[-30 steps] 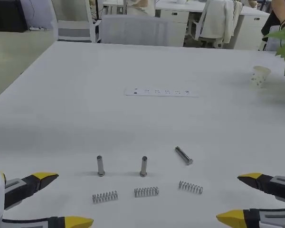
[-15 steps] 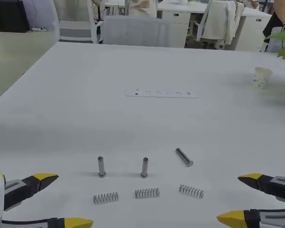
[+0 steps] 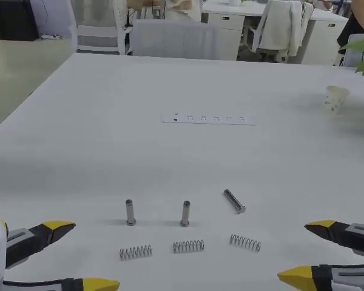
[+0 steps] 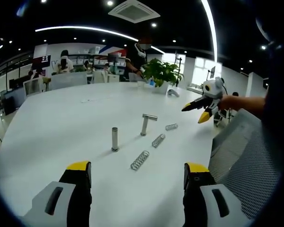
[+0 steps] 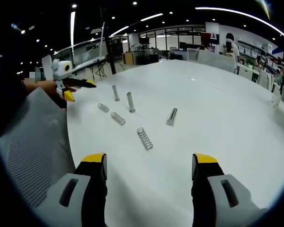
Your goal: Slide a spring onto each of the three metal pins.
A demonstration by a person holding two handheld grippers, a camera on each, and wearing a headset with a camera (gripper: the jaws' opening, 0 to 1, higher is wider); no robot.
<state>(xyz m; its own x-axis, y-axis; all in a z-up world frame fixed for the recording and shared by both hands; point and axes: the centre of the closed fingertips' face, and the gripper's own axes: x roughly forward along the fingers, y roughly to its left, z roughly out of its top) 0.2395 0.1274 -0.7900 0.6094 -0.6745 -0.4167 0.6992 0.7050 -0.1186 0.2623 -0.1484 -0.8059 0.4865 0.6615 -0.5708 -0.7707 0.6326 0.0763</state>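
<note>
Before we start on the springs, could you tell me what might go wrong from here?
The lying pin may roll if nudged. The left pin and middle pin stand free, so a sideways push from a spring could topple them. The springs are thin and lie flat, so they may slip or flick when pinched.

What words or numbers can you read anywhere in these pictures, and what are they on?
No text here can be read.
White strip on the table: small dark marks, too small to read.
Paper cup: faint specks, too blurred to tell.
Dark wall sign in the left gripper view: blurred, unreadable.
</note>
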